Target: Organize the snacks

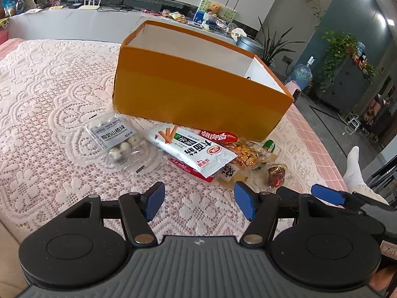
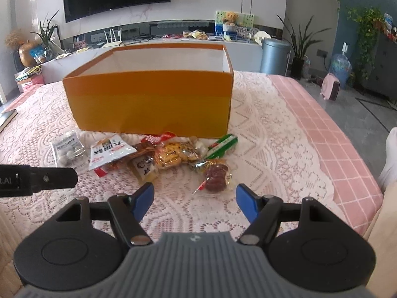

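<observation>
Left tool (image 1: pixel 199 200) and right tool (image 2: pixel 194 201), jaws spread and empty, above lace-covered bench (image 1: pixel 49 87). Snack pile: clear pack (image 1: pixel 116 139) labelled "酸奶山楂球", white packet (image 1: pixel 196 150), beside orange box (image 1: pixel 198 94) toward the near edge.

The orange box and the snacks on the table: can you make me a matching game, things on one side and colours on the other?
Things:
1. box
2. stick packet
3. big noodle-snack bag
4. round candy

Colours:
A. dark red
B. orange
C. green and white
D. mostly white

Pairs: 1-B, 2-C, 3-D, 4-A
</observation>
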`<state>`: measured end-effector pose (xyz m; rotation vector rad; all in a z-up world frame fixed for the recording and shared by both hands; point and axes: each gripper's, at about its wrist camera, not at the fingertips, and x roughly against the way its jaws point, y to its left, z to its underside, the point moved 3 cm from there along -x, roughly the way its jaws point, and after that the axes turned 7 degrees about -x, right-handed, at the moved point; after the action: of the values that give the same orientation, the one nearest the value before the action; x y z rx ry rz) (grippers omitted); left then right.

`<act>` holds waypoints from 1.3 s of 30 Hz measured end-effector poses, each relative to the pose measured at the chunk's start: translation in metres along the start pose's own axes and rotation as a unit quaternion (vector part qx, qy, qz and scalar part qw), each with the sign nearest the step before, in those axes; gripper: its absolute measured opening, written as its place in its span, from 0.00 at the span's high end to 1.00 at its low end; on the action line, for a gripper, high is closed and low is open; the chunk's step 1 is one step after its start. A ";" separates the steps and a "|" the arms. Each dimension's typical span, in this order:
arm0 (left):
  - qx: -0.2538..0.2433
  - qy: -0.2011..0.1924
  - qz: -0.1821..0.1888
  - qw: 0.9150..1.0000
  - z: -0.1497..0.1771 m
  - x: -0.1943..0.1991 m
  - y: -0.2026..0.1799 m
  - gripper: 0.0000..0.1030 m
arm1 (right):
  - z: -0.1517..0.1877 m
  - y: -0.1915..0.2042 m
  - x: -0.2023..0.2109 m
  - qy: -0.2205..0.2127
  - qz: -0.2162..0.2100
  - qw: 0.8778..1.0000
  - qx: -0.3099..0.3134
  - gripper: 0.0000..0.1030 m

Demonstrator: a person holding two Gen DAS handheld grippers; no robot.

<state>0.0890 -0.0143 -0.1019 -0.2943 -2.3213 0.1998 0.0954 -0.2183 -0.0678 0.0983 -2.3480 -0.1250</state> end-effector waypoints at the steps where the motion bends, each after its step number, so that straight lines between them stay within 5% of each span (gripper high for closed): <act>1: 0.000 0.002 0.000 1.000 -0.001 -0.002 0.000 0.27 | 0.000 -0.001 -0.002 0.001 0.001 1.000 -0.002 0.31; 20: -0.002 0.039 -0.011 0.999 -0.004 -0.038 0.013 0.27 | -0.008 -0.012 -0.049 0.030 0.035 0.999 -0.019 0.33; 39: -0.029 0.047 -0.006 0.998 -0.008 -0.077 0.001 0.27 | -0.003 -0.025 -0.076 0.052 0.055 0.997 -0.024 0.57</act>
<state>0.1473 -0.0338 -0.1491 -0.3135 -2.2376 0.1098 0.1514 -0.2351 -0.1225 -0.0469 -2.2389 -0.1194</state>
